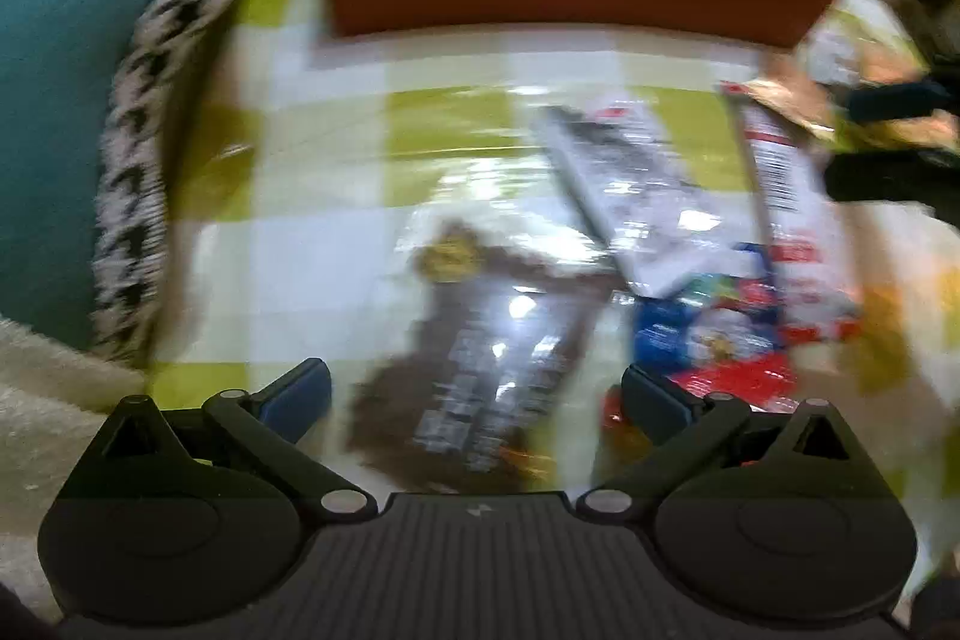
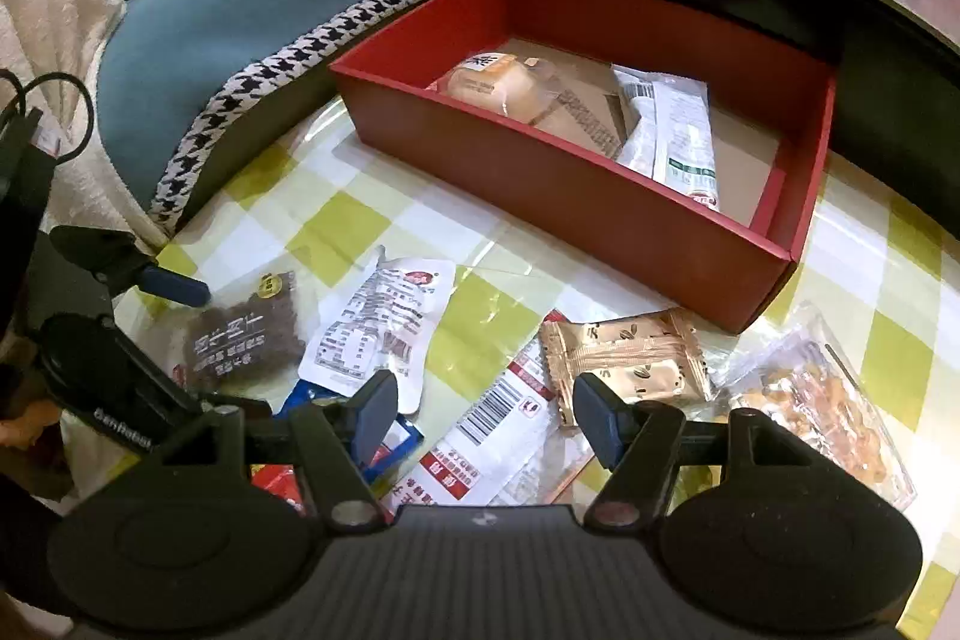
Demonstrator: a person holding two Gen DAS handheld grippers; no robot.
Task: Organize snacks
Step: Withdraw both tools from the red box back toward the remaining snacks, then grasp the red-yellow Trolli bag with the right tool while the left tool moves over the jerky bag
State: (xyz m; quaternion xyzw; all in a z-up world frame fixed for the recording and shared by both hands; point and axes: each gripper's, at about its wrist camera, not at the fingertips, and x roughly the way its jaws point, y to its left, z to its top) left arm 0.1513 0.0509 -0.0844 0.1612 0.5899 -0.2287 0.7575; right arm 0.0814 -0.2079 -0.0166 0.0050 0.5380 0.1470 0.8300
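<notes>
**Operator:** Nearest my right gripper (image 2: 486, 415) is a white packet with a barcode (image 2: 501, 421), lying between the spread fingers but below them; nothing is pinched. Both jaws on that side stand wide.

**Observer:** And the left?

**Operator:** My left gripper (image 1: 477, 394) is wide too, and holds nothing. Its view is smeared, but the dark brown jerky packet (image 1: 480, 364) sits straight ahead between the fingers. From the right camera one blue fingertip (image 2: 177, 285) appears just beside that packet's corner; I can't tell whether it touches.

**Observer:** How far along are we?

**Operator:** I'd judge early. Taking the red box (image 2: 576, 196) as my landmark: inside it lie a round bun in clear wrap (image 2: 501, 88) and a white-and-green stick packet (image 2: 684, 142), with much of the cardboard floor bare. Everything else is outside, on the checked tablecloth (image 2: 336, 226) in front of the box's near wall.

**Observer:** What's left out there?

**Operator:** A white pouch with red print (image 2: 384, 322) in front of the box, toward its left end; a gold wrapped biscuit (image 2: 630, 352) just in front of its near right corner; a clear bag of nuts (image 2: 822, 400) further right of that corner. Blue and red wrappers (image 2: 384, 445) sit furthest from the box, under my right gripper. So at least six pieces to move, as far as I can see.
</notes>
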